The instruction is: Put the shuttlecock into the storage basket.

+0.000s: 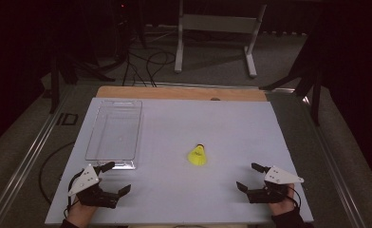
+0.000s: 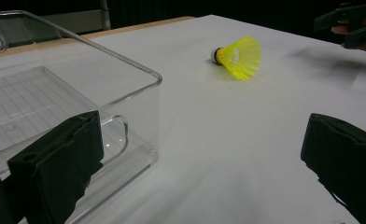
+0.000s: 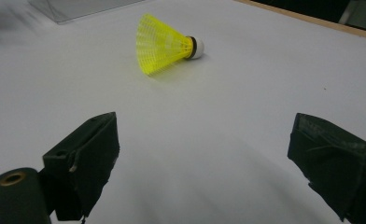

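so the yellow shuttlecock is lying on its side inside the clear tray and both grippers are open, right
Not quite. The yellow shuttlecock does lie on its side, but on the white table, to the right of the clear tray and apart from it, not inside it. The high view shows this. The rest holds: the left gripper and right gripper both have their jaws open.

One yellow shuttlecock (image 1: pixel 197 155) at the centre of the frame, one clear plastic bin (image 1: pixel 114 133) at centre left, one white table (image 1: pixel 231 123), and two hand-held grippers, lower left (image 1: pixel 111 179) and lower right (image 1: pixel 249 176).
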